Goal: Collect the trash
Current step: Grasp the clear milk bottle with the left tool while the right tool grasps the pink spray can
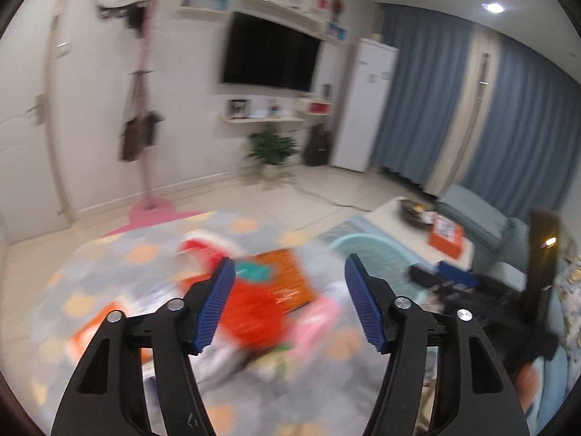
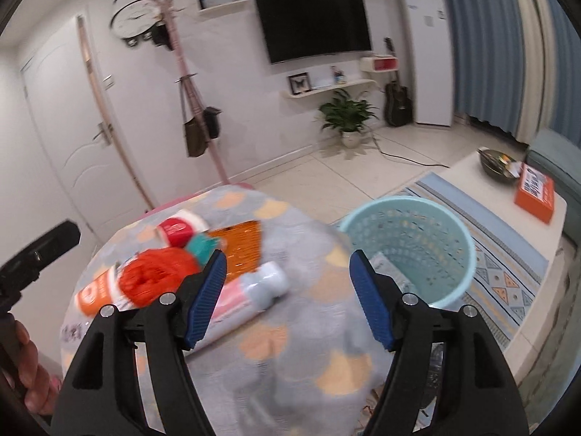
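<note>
A heap of trash lies on a grey blanket [image 2: 290,345] with orange spots. It includes a crumpled red bag [image 2: 156,276], a flat orange packet [image 2: 241,250], a pink tube with a grey cap [image 2: 254,290], a red-lidded cup [image 2: 178,230] and an orange-labelled bottle [image 2: 96,292]. A light blue perforated bin [image 2: 414,247] stands just right of the blanket. My right gripper [image 2: 288,253] is open above the tube and the blanket edge, holding nothing. My left gripper [image 1: 289,258] is open over the blurred red bag [image 1: 254,309] and orange packet [image 1: 287,276], also holding nothing. The bin [image 1: 366,250] shows behind its right finger.
A white low table [image 2: 472,181] right of the bin carries an orange box [image 2: 535,189] and a dark bowl [image 2: 495,163], on a patterned rug [image 2: 501,272]. A teal sofa [image 1: 472,214], coat stand [image 2: 189,109], potted plant [image 2: 346,116] and tiled floor lie beyond. A hand [image 2: 29,363] shows at lower left.
</note>
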Demonstrator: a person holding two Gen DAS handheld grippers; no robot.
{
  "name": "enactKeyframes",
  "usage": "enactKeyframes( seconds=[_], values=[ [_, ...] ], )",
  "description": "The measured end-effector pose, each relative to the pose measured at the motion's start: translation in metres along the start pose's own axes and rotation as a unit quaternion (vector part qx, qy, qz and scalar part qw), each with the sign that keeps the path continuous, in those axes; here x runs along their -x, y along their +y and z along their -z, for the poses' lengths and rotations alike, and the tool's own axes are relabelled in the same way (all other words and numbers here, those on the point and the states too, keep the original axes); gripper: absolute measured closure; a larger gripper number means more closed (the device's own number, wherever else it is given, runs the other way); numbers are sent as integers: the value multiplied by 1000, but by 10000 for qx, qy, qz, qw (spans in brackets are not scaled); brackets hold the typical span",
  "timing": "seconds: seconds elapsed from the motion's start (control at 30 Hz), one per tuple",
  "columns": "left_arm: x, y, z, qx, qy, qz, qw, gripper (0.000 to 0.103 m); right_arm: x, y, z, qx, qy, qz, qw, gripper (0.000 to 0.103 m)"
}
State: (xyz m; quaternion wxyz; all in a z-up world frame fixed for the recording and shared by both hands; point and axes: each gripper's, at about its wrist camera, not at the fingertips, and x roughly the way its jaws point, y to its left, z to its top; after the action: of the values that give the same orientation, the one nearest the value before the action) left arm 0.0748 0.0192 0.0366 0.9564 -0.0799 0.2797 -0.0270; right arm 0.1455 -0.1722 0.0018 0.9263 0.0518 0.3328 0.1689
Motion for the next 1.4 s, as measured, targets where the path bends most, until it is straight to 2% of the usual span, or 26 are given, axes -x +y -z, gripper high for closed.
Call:
enactKeyframes(
  seconds=[0.17,0.33,0.4,0.5,0.67,0.9,1.0,1.13,1.27,1.37,1.4],
  values=[
    [21,78,27,431,262,-675,9964,30,-9,33,10,207,162,-164,9995,36],
    [20,143,60,694,761,-1140,9881,28,-21,57,24,338,363,-227,9985,36],
    [16,163,74,795,976,-1122,9857,28,-30,64,29,340,490,-181,9981,36],
    [6,186,94,987,1282,-897,9827,28,-48,70,36,217,793,-100,9966,36],
    [9,189,106,1044,1432,-408,9833,28,-75,72,41,-165,1185,92,9928,36],
    [20,167,126,524,1791,-81,9824,26,-99,71,48,-568,1561,156,9860,30],
    [23,157,135,326,1938,-21,9805,26,-109,72,50,-705,1720,187,9824,27],
    [23,143,142,195,2036,27,9789,26,-119,67,55,-954,1875,21,9776,26],
    [17,129,145,150,2092,-15,9778,26,-120,67,63,-877,1961,-3,9767,26],
    [10,121,147,133,2127,-134,9769,27,-111,66,67,-739,1979,-45,9774,30],
    [9,118,147,148,2130,-153,9768,27,-108,65,68,-699,1985,-81,9776,35]
  ],
)
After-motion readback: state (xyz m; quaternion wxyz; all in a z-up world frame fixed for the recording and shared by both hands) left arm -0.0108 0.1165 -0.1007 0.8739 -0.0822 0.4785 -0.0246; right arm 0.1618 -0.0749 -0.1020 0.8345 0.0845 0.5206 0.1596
